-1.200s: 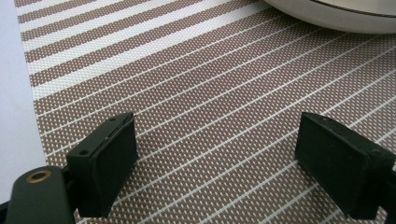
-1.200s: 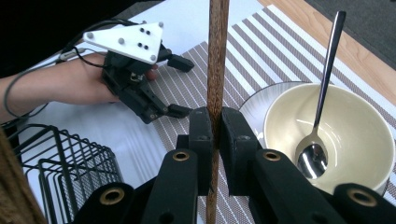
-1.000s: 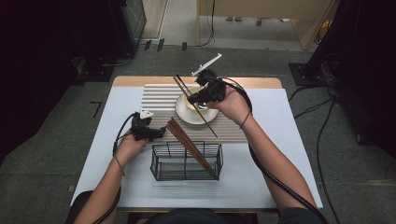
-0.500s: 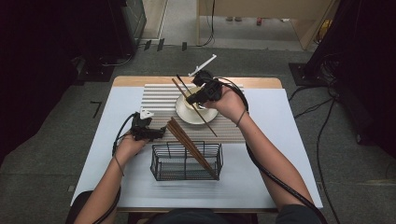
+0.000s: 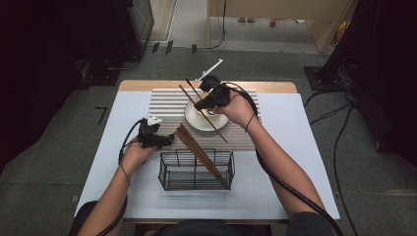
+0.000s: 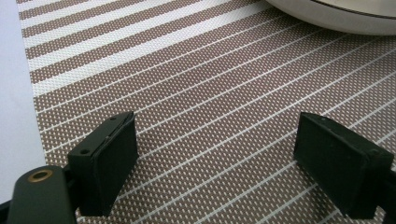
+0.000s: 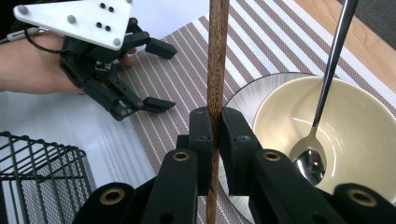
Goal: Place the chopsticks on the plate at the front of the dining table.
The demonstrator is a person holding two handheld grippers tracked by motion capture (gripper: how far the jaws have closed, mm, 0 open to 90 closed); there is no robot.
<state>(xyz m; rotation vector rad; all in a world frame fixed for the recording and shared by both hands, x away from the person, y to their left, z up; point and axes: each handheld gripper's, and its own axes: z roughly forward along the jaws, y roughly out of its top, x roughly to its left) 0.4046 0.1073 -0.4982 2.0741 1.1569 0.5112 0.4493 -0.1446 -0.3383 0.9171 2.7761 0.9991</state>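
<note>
The chopstick (image 7: 215, 70) is a slim rod of dark brown wood with a fine grain, and it stands clamped between the narrow black jaws of the right gripper (image 7: 213, 135), running up out of the top of the right gripper view. In the high view the chopstick (image 5: 206, 114) slants across the bowl (image 5: 201, 120), its far tip over the mat (image 5: 167, 105) and its near tip past the bowl's rim. No writing or brand can be read on anything here.

The bowl (image 7: 364, 140) is smooth, cream inside, round, and sits on a ribbed white plate (image 7: 243, 100). A shiny metal spoon (image 7: 317, 135) leans in it, head down, handle rising toward the far table edge. The mat is woven, with brown and white stripes.

The right gripper (image 5: 209, 98) hangs over the bowl, the hand behind it and the forearm reaching in from the lower right, a cable trailing along the arm.

Near the front stands a black wire basket (image 5: 169, 172), rectangular and open-topped. A bundle of brown chopsticks (image 5: 199, 152) leans out of it toward the mat.

The left gripper (image 5: 164, 140) rests low at the mat's near left corner, pointing toward the bowl. Its jaws stand wide apart over the weave with nothing between them; the pads (image 6: 109, 158) are flat black blocks. Its white three-cornered plate (image 7: 77, 21) shows drilled holes.

The table (image 5: 295, 157) has a pale matte top with a wooden strip (image 5: 275, 87) at its far edge.
</note>
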